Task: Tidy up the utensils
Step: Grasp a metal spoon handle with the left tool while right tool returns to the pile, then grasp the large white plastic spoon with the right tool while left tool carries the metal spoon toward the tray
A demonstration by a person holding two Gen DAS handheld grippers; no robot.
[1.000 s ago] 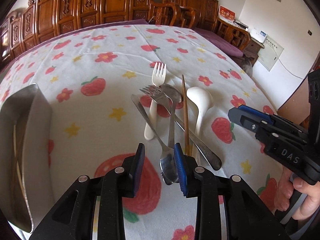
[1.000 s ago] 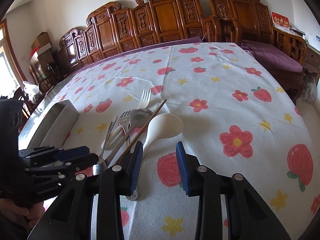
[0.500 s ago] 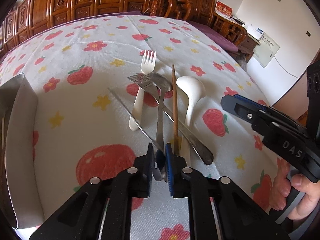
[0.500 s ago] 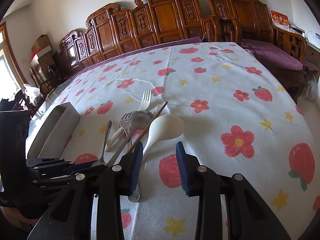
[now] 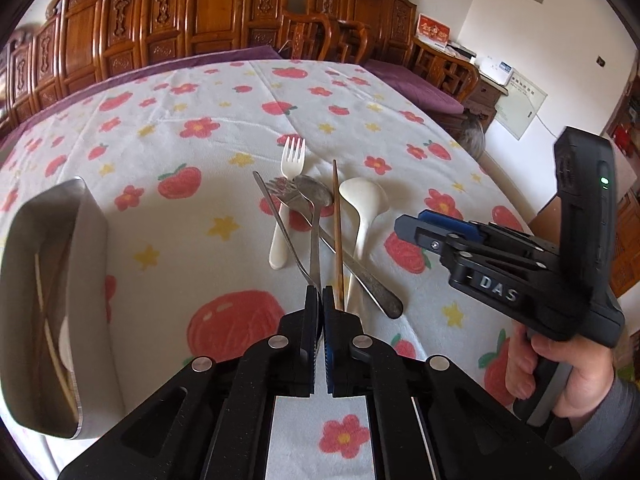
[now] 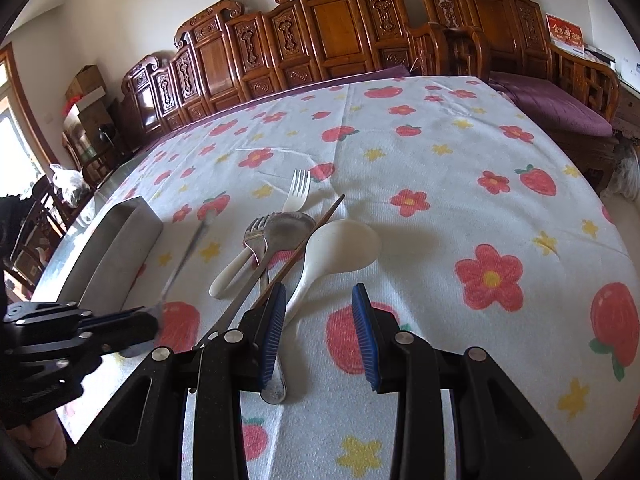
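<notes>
My left gripper is shut on the handle end of a thin metal utensil and holds it lifted off the cloth; it shows blurred in the right wrist view. On the cloth lie a white plastic fork, a metal fork, a metal spoon, a brown chopstick and a white plastic spoon. My right gripper is open and empty, just in front of the white spoon's handle.
A metal tray stands at the left table edge, with chopsticks and a white utensil inside. Carved wooden chairs line the far side. The table drops off at the right toward a purple-cushioned bench.
My left gripper closed on the thin metal utensil and lifted it off the pile, swinging its far end left. The right gripper stayed about where it was, still open.
</notes>
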